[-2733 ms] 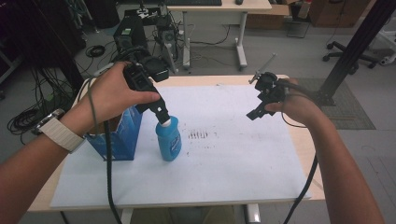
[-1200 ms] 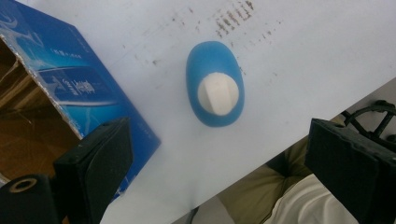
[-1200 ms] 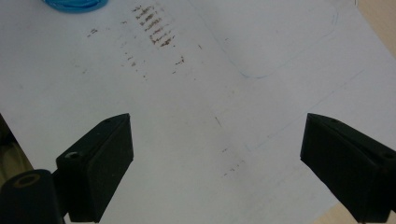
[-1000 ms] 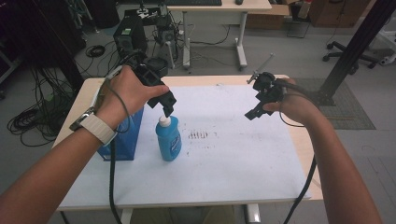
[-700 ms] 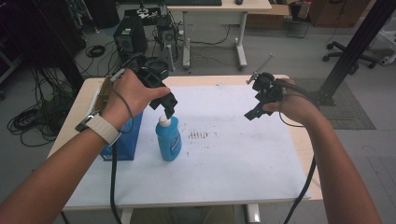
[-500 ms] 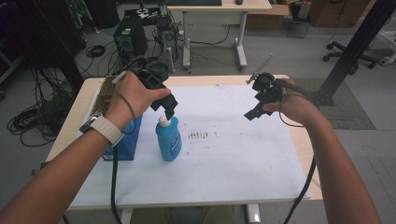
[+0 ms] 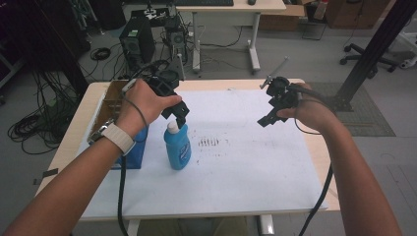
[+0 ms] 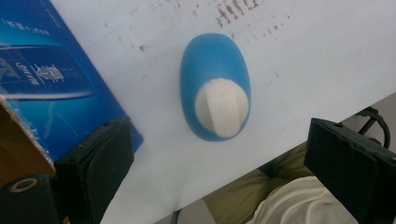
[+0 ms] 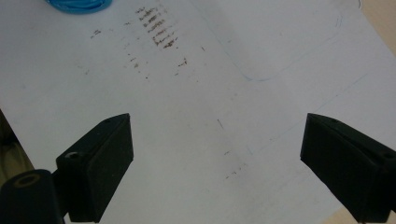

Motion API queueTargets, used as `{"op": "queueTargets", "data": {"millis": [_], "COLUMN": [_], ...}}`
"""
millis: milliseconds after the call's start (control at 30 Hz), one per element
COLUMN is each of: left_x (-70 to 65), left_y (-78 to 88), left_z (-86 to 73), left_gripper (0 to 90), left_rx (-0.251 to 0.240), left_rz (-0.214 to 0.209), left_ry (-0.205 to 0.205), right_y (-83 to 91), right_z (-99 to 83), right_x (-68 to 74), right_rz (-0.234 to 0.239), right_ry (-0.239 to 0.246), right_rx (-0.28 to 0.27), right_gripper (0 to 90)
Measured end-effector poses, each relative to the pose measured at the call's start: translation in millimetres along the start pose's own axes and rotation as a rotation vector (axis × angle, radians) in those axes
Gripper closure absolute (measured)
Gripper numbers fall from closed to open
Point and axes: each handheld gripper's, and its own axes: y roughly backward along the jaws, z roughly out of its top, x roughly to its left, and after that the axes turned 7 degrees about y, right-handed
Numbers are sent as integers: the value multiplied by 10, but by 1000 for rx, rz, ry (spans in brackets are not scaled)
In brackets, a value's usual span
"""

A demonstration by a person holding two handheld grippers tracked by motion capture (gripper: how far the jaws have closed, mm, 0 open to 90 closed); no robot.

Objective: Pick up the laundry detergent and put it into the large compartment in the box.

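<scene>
A blue bottle [image 7: 177, 150] with a white cap [image 7: 173, 126] stands upright on the white sheet [image 7: 236, 167], left of centre. My left gripper [image 7: 178, 112] hovers just above the cap, open, pointing down. In the left gripper view the bottle [image 8: 215, 70] and its cap [image 8: 220, 108] lie straight below, between and ahead of the wide-apart jaws of the left gripper [image 8: 224, 172]. My right gripper [image 7: 268, 118] is held over the sheet's right part, open and holding nothing. In the right gripper view the right gripper [image 9: 217, 168] looks down on the bare smudged sheet, with the bottle's edge [image 9: 79, 4] at the top left.
A blue box [image 7: 129, 150] [image 8: 51, 84] with an open cardboard top [image 7: 109, 104] stands close to the bottle's left. Dark smudges [image 7: 210, 142] mark the sheet's middle. The wooden table's edge [image 7: 322, 162] runs along the right. A person's lap [image 8: 280, 200] lies below the table's near edge.
My left gripper has lifted slightly off the bottle's cap and the left forearm has swung in toward the middle. The bottle stands where it was. The right gripper has barely moved.
</scene>
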Motion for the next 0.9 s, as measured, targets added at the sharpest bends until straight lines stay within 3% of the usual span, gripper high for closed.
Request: {"op": "queueTargets", "data": {"millis": [167,600,900], "left_x": [-3,-40,-35], "left_y": [-32,-157,-239], "left_z": [12,61,81], "left_gripper": [89,99,80], "left_rx": [1,15,1], "left_rz": [11,-14,2], "left_ry": [4,11,20], "right_y": [-12,-16,-41], "right_z": [5,-4,-4], "right_x": [-2,-4,-3], "right_rz": [2,4,7], "right_ry": [0,-2,-1], "right_rx": [-2,1,2], "right_gripper": [96,96,96]}}
